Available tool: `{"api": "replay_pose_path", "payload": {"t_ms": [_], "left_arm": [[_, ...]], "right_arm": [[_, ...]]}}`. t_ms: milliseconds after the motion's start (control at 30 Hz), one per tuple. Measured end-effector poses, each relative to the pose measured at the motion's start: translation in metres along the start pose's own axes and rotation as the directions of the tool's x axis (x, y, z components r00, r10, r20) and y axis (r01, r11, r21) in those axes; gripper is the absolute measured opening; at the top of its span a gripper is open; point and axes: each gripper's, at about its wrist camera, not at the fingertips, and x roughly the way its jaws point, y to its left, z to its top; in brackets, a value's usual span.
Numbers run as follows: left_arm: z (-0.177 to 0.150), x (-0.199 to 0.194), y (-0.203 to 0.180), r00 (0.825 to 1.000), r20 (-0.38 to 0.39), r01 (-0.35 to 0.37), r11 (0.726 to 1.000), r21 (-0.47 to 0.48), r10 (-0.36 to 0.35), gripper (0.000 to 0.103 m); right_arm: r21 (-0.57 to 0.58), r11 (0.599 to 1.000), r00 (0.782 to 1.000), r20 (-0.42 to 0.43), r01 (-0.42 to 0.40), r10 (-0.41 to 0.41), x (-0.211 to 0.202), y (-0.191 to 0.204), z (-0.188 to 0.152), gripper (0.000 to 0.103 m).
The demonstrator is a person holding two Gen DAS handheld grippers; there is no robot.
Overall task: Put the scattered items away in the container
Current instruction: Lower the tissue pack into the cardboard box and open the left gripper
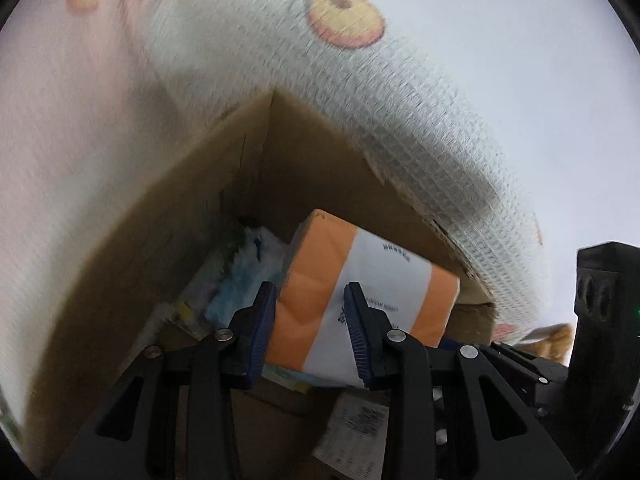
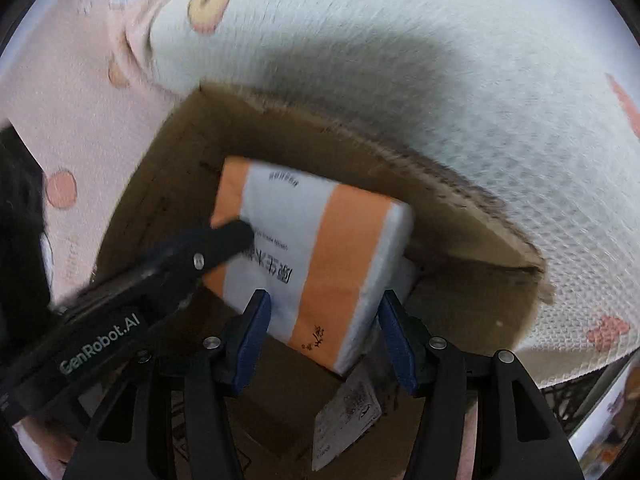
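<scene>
An orange and white tissue pack [image 1: 360, 292] lies tilted inside an open cardboard box [image 1: 132, 248]. My left gripper [image 1: 310, 308] has its blue-padded fingers on either side of the pack's near end, shut on it. In the right wrist view the same pack [image 2: 316, 248] sits in the box [image 2: 460, 216], with the left gripper's finger [image 2: 224, 240] across its left corner. My right gripper [image 2: 324, 312] is open just above the pack's near edge, not pressing it. Blue and white packets [image 1: 240, 276] lie under the pack at the left.
The box stands on a white waffle-weave bedspread [image 1: 400, 92] with orange fruit prints and a pink blanket [image 2: 72, 120]. A shipping label [image 2: 348, 412] is on the box's near flap. The right gripper's body [image 1: 600, 304] shows at the right edge.
</scene>
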Motion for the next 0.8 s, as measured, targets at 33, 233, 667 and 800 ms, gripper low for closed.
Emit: {"api": "replay_pose_path", "payload": {"t_ms": [33, 233, 667, 800], "left_arm": [[0.002, -0.001, -0.002, 1.000, 0.002, -0.011, 1.000, 0.012, 0.011, 0.037], [0.005, 0.002, 0.009, 1.000, -0.030, -0.005, 0.999, -0.040, 0.004, 0.037], [-0.021, -0.013, 0.028, 0.995, -0.080, -0.063, 0.993, -0.098, 0.055, 0.037], [-0.028, 0.005, 0.030, 0.984, -0.169, -0.084, 0.989, -0.122, 0.062, 0.014]], "right_arm": [[0.000, 1.000, 1.000, -0.017, -0.001, 0.001, 0.003, 0.001, 0.001, 0.057], [-0.054, 0.997, 0.997, -0.046, 0.062, -0.065, 0.009, 0.009, -0.001, 0.057], [-0.095, 0.993, 0.998, -0.023, 0.064, -0.066, -0.030, 0.017, 0.009, 0.058], [-0.242, 0.959, 0.988, -0.005, 0.149, -0.155, -0.027, 0.031, 0.012, 0.048]]}}
